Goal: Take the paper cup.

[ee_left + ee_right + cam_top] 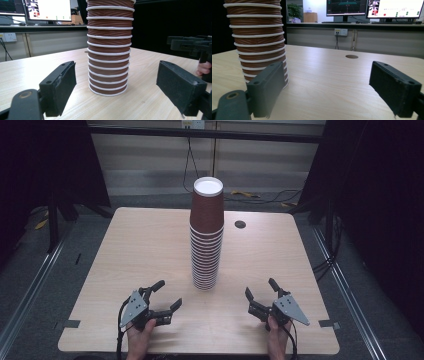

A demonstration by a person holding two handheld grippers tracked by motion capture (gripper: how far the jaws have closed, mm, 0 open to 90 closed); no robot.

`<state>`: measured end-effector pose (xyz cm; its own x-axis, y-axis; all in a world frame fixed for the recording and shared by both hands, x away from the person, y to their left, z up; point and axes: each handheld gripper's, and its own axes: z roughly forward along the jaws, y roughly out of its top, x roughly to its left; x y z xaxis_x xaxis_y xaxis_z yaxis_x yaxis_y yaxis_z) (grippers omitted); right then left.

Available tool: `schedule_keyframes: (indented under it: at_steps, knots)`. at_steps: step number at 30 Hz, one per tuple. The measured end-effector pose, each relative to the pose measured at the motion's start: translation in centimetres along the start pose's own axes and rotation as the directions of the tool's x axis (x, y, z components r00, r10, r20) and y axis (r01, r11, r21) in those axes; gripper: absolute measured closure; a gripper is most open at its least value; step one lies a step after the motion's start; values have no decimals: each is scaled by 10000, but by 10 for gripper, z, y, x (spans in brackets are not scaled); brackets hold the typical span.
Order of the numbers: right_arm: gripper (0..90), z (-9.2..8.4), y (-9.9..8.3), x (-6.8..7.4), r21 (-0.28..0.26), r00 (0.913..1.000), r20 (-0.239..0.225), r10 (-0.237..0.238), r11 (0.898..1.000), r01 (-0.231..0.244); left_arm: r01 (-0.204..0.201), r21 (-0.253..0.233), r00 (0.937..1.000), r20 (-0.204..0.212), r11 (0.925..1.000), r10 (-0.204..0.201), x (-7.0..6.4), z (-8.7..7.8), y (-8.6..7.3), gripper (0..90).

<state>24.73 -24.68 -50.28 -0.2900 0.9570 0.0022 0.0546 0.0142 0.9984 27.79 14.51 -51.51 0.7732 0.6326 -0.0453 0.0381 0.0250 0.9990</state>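
One cup stack (pixel 206 235), two open hand-held grippers (pixel 162 295), one table (pixel 125 255)

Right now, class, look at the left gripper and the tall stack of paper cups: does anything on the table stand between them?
Nothing visible does. The left gripper is open, and bare table lies between it and the stack of cups. In the left gripper view the stack stands straight ahead between the jaws.

The stack of cups (pixel 206 235) is reddish-brown with fine ribbing and white rims, the top one white on its upturned base. The surface (pixel 135 255) is pale wood grain. Both hand-held grippers, left (pixel 165 297) and right (pixel 260 296), have black jaws and grey plates.
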Motion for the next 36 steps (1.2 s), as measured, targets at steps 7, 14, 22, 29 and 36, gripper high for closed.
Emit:
schedule_keyframes:
  at_steps: [7,14,22,29,36]
  knots:
    - [124,1,1,-3,336,9996,88,266,9991,-269,136,51,9999,19,9999,-136,1,1,0,158]
    - [130,2,2,-3,565,9980,-335,531,9971,-512,-82,85,10000,-13,9999,82,2,1,1,158]
    - [133,6,4,1,1029,9957,-631,681,9928,-614,-64,19,10000,23,10000,64,1,0,0,158]
    - [165,8,14,5,1167,9876,-1371,764,9913,-605,-153,92,9999,47,9998,153,3,1,1,158]
    - [166,11,24,7,1082,9826,-1743,645,9931,-460,-199,110,9998,64,9997,198,2,1,1,158]
